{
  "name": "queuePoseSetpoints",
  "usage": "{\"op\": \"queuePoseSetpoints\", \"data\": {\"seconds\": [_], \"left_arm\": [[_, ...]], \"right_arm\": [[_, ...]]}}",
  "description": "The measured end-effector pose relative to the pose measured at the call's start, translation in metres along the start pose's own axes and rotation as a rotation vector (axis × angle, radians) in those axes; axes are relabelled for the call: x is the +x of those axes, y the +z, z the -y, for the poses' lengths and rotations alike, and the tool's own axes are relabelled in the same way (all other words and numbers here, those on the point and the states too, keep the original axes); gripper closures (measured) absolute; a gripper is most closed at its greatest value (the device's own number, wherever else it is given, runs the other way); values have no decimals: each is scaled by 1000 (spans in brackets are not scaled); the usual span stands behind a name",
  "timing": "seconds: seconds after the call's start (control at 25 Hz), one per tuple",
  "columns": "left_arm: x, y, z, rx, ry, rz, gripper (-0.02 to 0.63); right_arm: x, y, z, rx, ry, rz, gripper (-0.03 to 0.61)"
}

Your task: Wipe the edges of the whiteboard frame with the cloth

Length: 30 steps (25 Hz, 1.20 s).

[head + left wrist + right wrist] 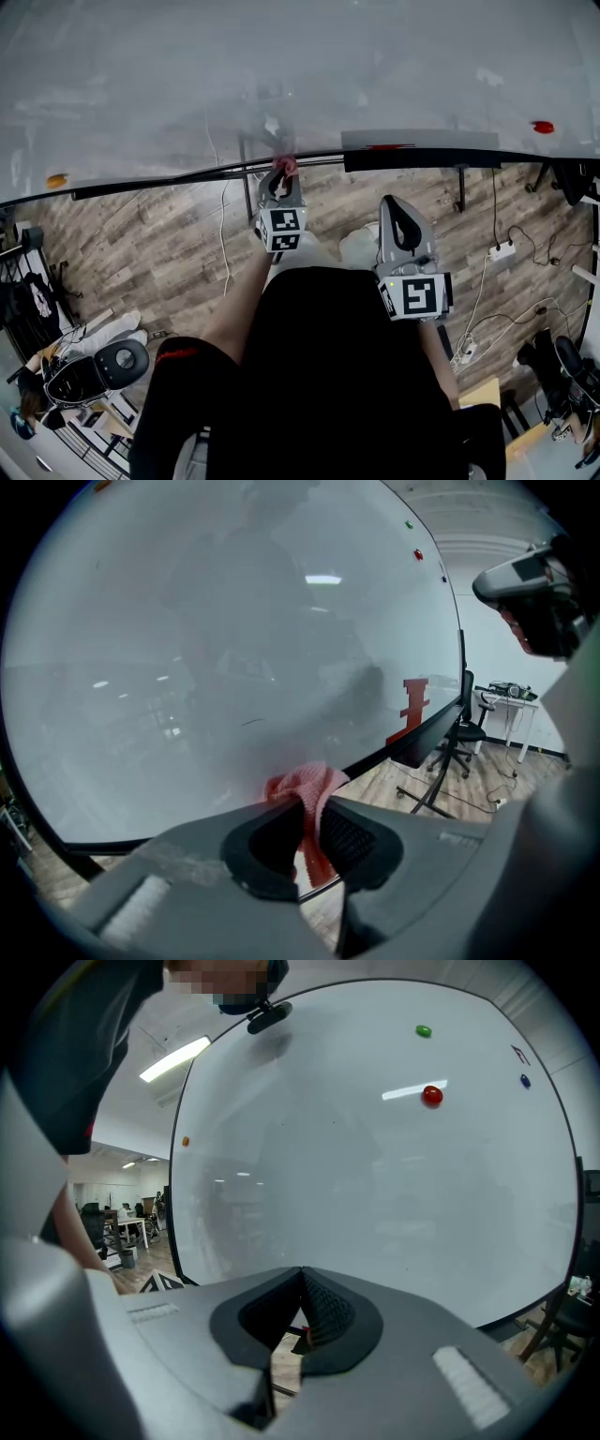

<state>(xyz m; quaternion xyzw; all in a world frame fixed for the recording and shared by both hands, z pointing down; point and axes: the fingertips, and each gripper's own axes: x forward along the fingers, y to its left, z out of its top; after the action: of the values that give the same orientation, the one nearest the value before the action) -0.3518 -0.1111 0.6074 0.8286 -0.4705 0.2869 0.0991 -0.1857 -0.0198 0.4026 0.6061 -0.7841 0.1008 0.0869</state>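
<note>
A large whiteboard with a dark frame stands in front of me. My left gripper is shut on a pink cloth, which is held against the frame's bottom edge. In the left gripper view the pink cloth bulges out between the closed jaws of the left gripper, at the whiteboard's bottom frame. My right gripper hangs lower and to the right, away from the board, shut with nothing in it. The right gripper faces the whiteboard.
A black eraser tray sits on the bottom frame right of the cloth. Red and orange magnets stick to the board. The board's stand legs, cables and a power strip lie on the wood floor. Office chairs stand behind left.
</note>
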Motion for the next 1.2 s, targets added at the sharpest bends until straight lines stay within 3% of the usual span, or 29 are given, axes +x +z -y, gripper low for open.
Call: {"op": "queuePoseSetpoints", "data": {"seconds": [1.2], "left_arm": [[29,23,64,36,28,-47,571]], "right_arm": [[-34,-6,74,2,1,-3,577]]}}
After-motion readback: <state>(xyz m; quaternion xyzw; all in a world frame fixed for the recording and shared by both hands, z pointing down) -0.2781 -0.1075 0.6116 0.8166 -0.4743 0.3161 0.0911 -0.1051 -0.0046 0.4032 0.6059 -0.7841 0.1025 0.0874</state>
